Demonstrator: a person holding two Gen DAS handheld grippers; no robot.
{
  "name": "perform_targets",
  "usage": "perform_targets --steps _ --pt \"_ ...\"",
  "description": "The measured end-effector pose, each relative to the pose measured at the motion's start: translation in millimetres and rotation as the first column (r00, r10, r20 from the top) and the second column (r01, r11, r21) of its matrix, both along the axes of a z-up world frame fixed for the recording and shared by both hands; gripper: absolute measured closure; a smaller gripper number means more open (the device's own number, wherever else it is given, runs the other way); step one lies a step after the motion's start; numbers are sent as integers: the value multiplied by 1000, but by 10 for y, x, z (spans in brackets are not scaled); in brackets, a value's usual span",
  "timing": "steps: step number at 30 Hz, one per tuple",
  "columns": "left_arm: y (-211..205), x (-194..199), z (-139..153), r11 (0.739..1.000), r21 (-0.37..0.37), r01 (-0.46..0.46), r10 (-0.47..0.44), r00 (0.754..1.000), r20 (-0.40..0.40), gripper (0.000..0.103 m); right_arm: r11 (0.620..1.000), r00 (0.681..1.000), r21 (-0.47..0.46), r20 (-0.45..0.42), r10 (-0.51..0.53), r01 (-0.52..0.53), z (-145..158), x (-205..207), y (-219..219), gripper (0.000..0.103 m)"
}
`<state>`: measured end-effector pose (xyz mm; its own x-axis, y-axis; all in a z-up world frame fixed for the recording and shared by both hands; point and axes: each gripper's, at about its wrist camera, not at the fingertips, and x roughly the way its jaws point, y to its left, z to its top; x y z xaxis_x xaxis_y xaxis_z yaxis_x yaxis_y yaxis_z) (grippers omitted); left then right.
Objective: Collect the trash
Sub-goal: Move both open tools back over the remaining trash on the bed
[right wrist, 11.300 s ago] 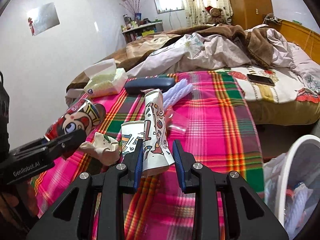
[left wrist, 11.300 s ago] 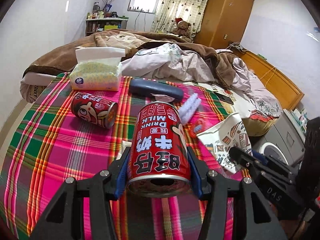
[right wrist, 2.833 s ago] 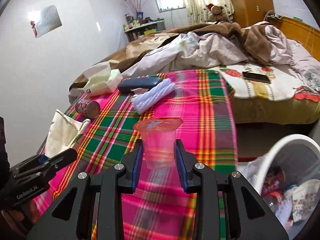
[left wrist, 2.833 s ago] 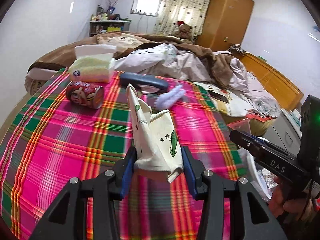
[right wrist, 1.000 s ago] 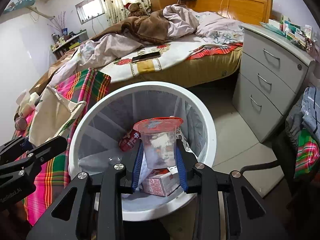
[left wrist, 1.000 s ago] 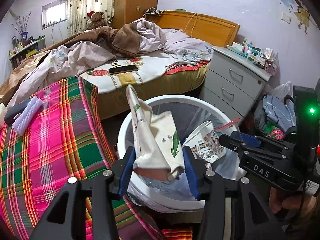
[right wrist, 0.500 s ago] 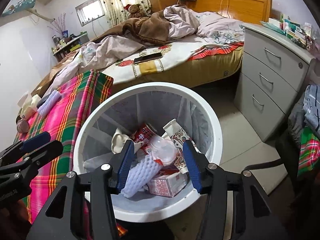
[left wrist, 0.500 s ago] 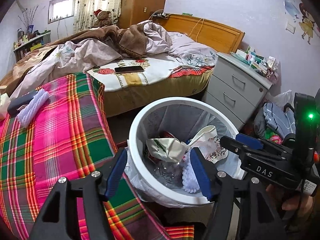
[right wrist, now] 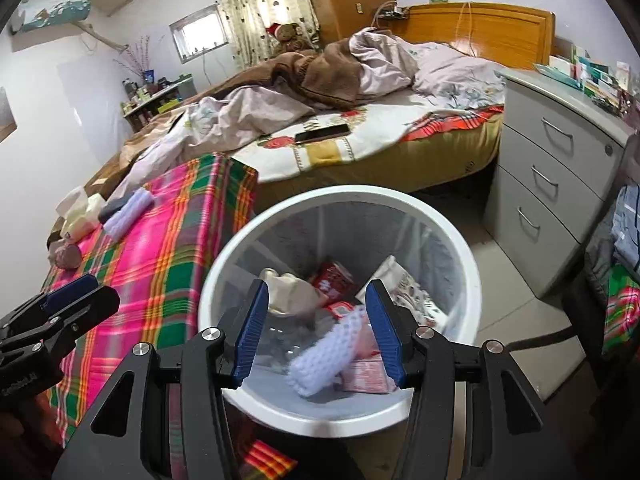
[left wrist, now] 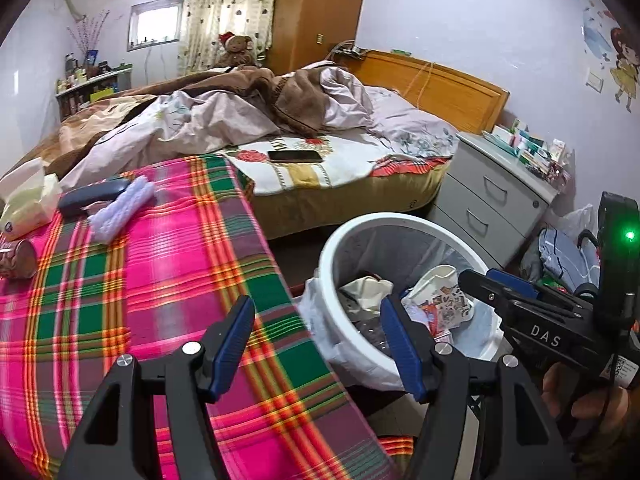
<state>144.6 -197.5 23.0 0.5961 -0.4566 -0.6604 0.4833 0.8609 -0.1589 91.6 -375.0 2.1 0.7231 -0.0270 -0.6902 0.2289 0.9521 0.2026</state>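
We hold both grippers over the edge of the plaid tabletop (left wrist: 168,264), beside the white trash bin (right wrist: 436,216) on the floor. The left gripper (left wrist: 318,344) has its jaws spread with nothing between them; they have just been opening. The right gripper (right wrist: 316,328) hangs straight above the bin, jaws likewise spread and empty, also just opened.

Inside the bin lie the collected scraps: a cream paper bag (right wrist: 290,290) at ten o'clock, a red carton (right wrist: 332,276) at twelve, a patterned paper cup (left wrist: 442,290) at two, a white foam net sleeve (right wrist: 328,354) toward six and a pink box (right wrist: 366,372) beside it. A clear liner (left wrist: 316,320) spills over the bin's rim on the tabletop side.

Trash left on the tabletop sits well apart from us, at its far left end: a red can (left wrist: 18,254) on its side at nine o'clock in the left view, and a second foam net sleeve (left wrist: 122,208) touching a dark glasses case (left wrist: 94,196). A tissue pack (left wrist: 26,200) stands just beside them.

Beyond the tabletop runs an unmade bed (left wrist: 304,168) with brown and pale covers and a phone (left wrist: 295,156) lying on the sheet. A grey drawer unit (right wrist: 560,200) stands at three o'clock of the bin, a wooden wardrobe (left wrist: 320,12) and curtained window behind.
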Motion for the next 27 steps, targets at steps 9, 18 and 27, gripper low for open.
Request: perform_targets --steps 9,18,27 --pt "418 30 62 997 -11 -78 78 997 24 36 999 998 3 35 51 -51 83 84 283 51" --pt "888 109 74 986 -13 -166 167 985 39 36 994 992 -2 54 110 -110 132 248 614 51" --pt "1490 268 55 958 -14 -286 287 957 41 35 981 980 -3 59 193 -193 138 515 1014 51"
